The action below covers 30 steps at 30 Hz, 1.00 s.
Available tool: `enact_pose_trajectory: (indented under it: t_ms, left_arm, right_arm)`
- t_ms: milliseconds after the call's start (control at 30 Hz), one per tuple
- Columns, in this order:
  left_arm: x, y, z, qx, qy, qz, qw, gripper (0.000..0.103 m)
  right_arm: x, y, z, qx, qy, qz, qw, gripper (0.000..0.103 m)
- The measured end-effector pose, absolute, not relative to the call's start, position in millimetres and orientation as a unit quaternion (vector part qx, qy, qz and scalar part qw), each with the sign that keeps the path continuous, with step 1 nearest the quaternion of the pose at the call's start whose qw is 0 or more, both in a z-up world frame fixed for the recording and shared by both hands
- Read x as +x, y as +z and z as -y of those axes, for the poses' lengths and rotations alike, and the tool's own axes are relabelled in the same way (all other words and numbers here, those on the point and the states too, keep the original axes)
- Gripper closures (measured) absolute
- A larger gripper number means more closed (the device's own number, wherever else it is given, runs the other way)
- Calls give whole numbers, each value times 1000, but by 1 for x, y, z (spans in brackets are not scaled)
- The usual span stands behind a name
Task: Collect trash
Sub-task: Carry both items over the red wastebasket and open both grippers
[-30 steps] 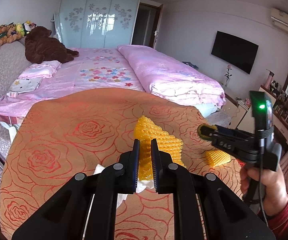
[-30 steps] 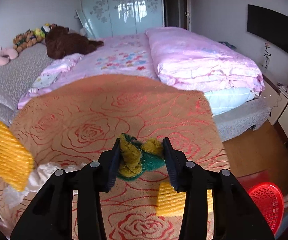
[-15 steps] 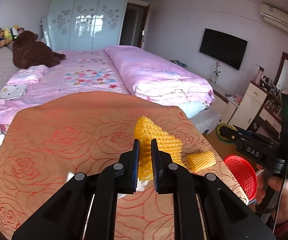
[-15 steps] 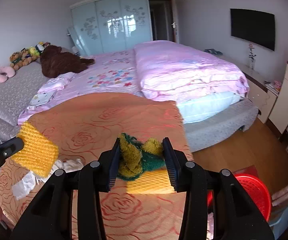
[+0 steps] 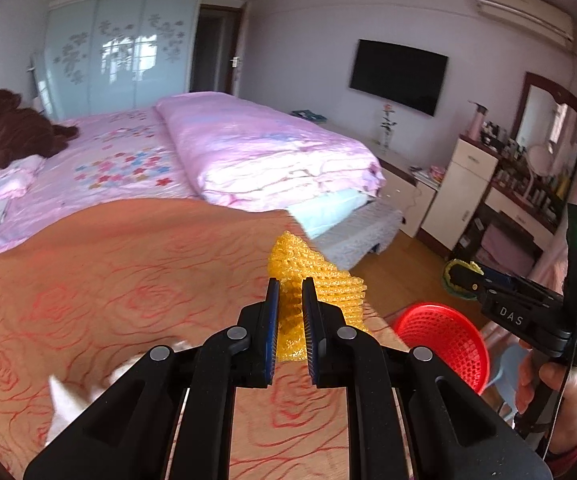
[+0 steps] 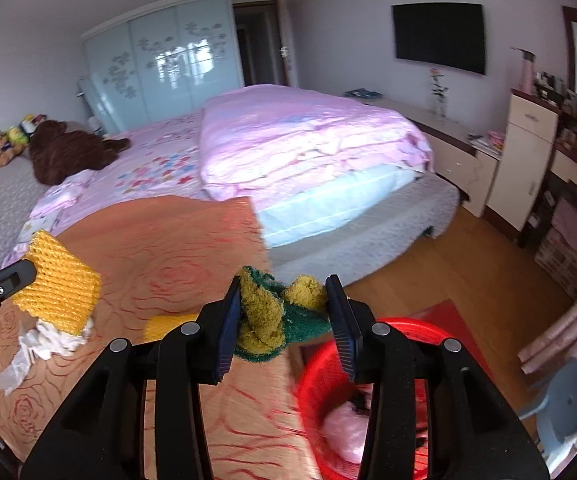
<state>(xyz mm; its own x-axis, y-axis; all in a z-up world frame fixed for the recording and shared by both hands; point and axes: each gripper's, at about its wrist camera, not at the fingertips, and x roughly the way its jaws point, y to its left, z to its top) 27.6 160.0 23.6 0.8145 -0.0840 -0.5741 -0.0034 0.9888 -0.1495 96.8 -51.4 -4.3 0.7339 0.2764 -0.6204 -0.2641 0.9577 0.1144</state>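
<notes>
My left gripper (image 5: pixel 289 304) is shut on a yellow foam net (image 5: pixel 320 280), held above the right end of the orange rose-patterned table (image 5: pixel 108 292). In the right wrist view that same foam net (image 6: pixel 58 286) hangs at the far left. My right gripper (image 6: pixel 284 308) is shut on a crumpled yellow-and-green scouring pad (image 6: pixel 276 312), just beyond the table's right edge. Below it on the floor stands a red mesh basket (image 6: pixel 320 376) with pink trash inside. The right gripper (image 5: pixel 464 280) also shows at the right of the left wrist view, over the red basket (image 5: pixel 448 340).
Crumpled white tissue (image 6: pixel 44 340) and another yellow foam piece (image 6: pixel 164 326) lie on the table. A pink bed (image 5: pixel 248 148) stands behind it. Cabinets and a dresser (image 6: pixel 528 152) line the right wall, with wooden floor (image 6: pixel 468 264) between. A blue stool (image 6: pixel 564 400) stands beside the basket.
Both grippers have swung right across the table with their loads, toward its right edge. The red basket has come into view under the right gripper.
</notes>
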Motion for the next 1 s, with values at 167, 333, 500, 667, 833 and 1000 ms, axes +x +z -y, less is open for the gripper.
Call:
enact_pose_trajectory:
  t_ms: [167, 333, 500, 667, 833, 1000]
  left_arm:
    - [45, 24, -133, -67, -49, -308, 948, 92]
    - [61, 19, -102, -58, -78, -316, 944, 92]
    - [73, 13, -73, -46, -106, -328, 938, 92]
    - [92, -2, -44, -41, -138, -356, 923, 92]
    - [109, -25, -18, -30, -157, -387, 908, 92]
    - [123, -49, 3, -14, -168, -410, 896, 92]
  right_arm:
    - [97, -6, 76, 14, 120, -335, 934, 63]
    - [98, -6, 101, 19, 96, -334, 938, 63]
    - [101, -11, 124, 27, 74, -337, 938, 63]
    - [105, -24, 141, 34, 55, -348, 935, 63]
    - [113, -45, 154, 42, 39, -369, 928, 63]
    - [120, -63, 161, 48, 31, -387, 920, 63]
